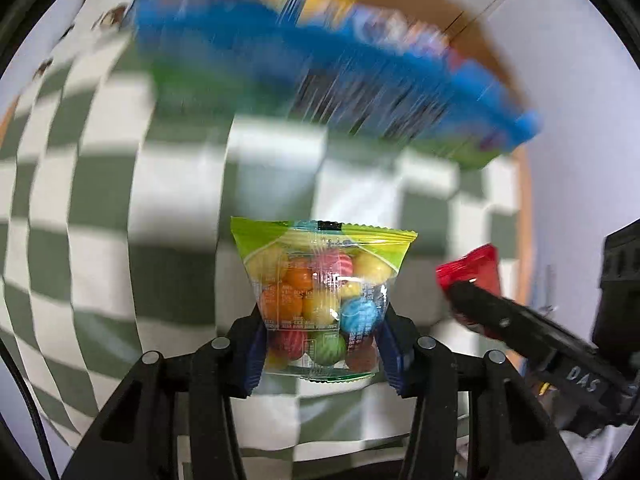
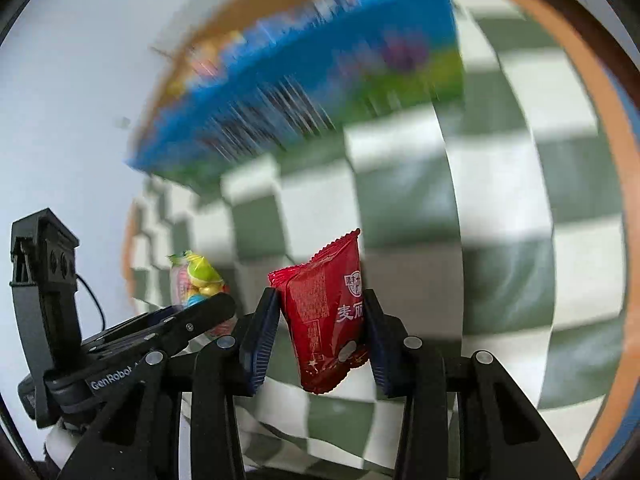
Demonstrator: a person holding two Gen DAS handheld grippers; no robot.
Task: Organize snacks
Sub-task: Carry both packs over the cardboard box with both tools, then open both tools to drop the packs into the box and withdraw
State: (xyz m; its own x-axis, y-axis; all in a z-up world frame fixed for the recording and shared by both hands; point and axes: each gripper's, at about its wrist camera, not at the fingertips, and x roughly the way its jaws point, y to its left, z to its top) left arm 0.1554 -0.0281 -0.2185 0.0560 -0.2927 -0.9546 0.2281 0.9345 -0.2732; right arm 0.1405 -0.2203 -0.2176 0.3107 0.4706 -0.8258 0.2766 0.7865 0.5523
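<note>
Clear candy bag (image 1: 320, 300) clamped left; red packet (image 2: 328, 312) right.

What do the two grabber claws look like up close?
Both are black plastic. The left gripper and the right gripper each have two angular fingers with ribbed dark blue pads and round silver pins at the joints. White letters are printed on the sides, "DAS" on the right one and "GenRobot" on the left. A thin black cable trails from the left one.
</note>
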